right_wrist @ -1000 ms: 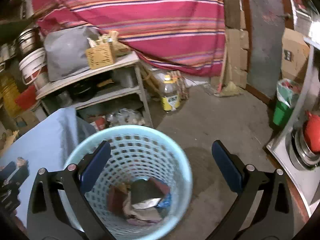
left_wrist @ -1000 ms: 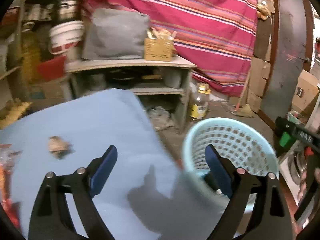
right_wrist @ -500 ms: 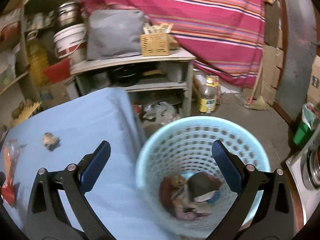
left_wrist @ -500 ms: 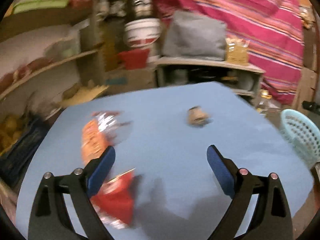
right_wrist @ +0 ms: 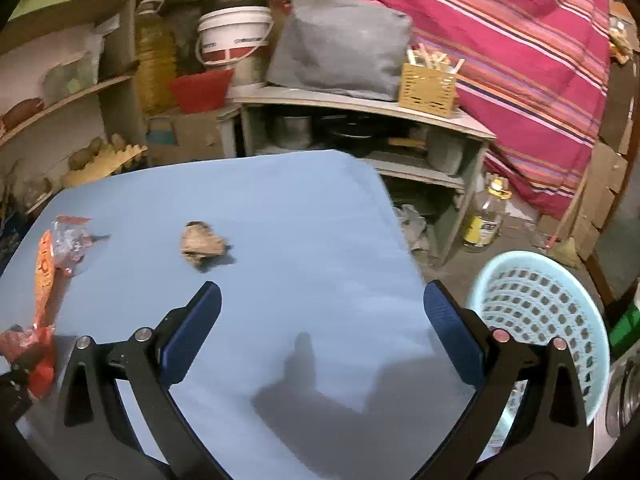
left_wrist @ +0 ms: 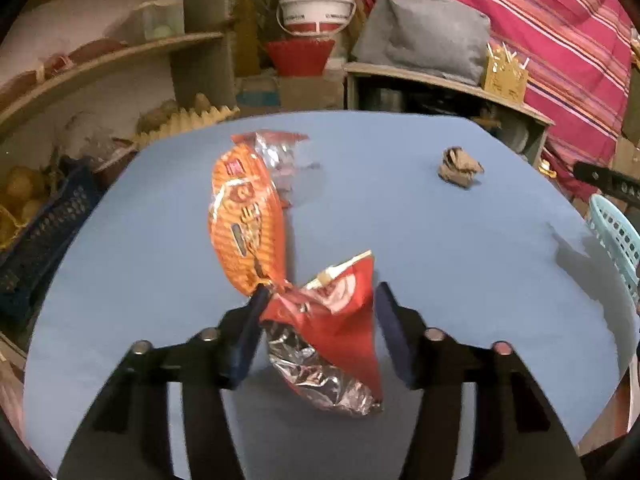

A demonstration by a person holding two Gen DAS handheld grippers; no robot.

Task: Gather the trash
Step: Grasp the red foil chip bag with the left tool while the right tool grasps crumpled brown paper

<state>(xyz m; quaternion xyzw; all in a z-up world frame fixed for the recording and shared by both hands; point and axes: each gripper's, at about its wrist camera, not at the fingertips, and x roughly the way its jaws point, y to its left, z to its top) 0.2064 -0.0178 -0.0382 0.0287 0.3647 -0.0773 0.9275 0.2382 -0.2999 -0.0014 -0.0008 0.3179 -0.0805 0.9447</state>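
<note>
The left gripper (left_wrist: pixel 318 312) straddles the red wrapper (left_wrist: pixel 332 328) near the blue table's (left_wrist: pixel 460 264) front edge, jaws partly closed without clearly pinching it, while the right gripper (right_wrist: pixel 322 334) hovers wide open over the table's right side, beside the basket (right_wrist: pixel 540 312).

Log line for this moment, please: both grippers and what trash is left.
left gripper: open, straddling red wrapper | right gripper: open, empty, over table | remaining: orange packet, crumpled paper | basket: beside table

Glossy foil wrapper (left_wrist: pixel 324 344), matt tablecloth (left_wrist: pixel 460 248)
</note>
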